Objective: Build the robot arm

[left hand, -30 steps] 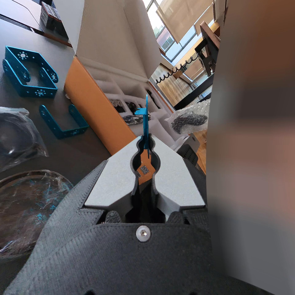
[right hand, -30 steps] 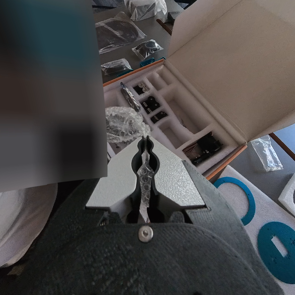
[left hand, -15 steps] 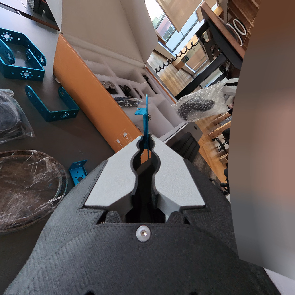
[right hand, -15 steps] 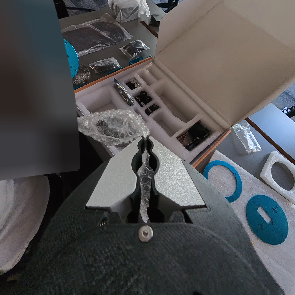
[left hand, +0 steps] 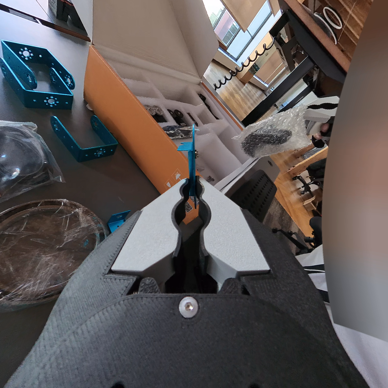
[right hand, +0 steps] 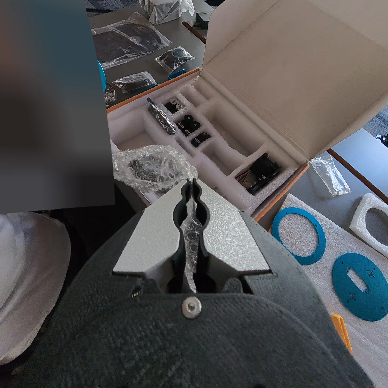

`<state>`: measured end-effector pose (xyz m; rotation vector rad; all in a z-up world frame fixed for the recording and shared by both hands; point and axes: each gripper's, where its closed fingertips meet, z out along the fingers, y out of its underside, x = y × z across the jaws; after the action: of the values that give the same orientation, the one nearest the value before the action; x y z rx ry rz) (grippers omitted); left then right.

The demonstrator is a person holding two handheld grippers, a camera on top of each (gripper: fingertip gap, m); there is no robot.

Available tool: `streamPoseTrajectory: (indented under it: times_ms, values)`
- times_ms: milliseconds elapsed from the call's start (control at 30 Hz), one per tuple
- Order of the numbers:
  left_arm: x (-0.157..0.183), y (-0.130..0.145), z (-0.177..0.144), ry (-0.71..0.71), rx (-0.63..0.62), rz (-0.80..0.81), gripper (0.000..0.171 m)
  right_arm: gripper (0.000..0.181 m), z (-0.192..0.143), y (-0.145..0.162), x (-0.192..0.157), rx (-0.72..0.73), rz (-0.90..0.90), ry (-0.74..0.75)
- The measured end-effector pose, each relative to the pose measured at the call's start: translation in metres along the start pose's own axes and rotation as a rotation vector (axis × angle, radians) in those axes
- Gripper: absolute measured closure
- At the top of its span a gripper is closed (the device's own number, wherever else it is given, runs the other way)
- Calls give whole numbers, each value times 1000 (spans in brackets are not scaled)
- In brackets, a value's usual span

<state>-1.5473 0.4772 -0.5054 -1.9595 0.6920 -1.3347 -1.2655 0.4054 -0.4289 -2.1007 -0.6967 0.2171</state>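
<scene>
My left gripper (left hand: 191, 181) is shut on a thin blue metal plate (left hand: 191, 159), seen edge-on and held upright in the air beside the orange box (left hand: 126, 117). My right gripper (right hand: 192, 181) is shut on the edge of a bubble-wrap bag (right hand: 153, 168) holding small black parts, lifted above the near end of the open box's white foam tray (right hand: 210, 126). The same bag shows in the left wrist view (left hand: 270, 135), in the air to the right of the blue plate. The box lid (right hand: 294, 73) stands open.
Blue U-brackets (left hand: 81, 140) (left hand: 35, 77), a small blue angle piece (left hand: 117, 219), a wrapped round disc (left hand: 42, 245) and bagged parts (left hand: 19, 155) lie left of the box. A blue ring (right hand: 298, 235), blue disc (right hand: 361, 279), white foam ring (right hand: 373, 226) and yellow tool (right hand: 342, 333) lie right. There is about 30 centimeters between the tips of the two grippers. The small blue angle piece (left hand: 117, 219) is closer to my left gripper, around 11 centimeters from its tips; the right tips are 40 centimeters off.
The right gripper has drawn the bubble-wrap bag up and back from the foam tray. The left gripper has shifted while still holding the blue plate upright.
</scene>
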Motion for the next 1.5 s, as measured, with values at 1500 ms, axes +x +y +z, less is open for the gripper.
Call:
streamPoseTrajectory:
  times_ms: [1500]
  values:
    - [22,-19,4,18,23,0,168,181,-32,25,-48,367,18,97]
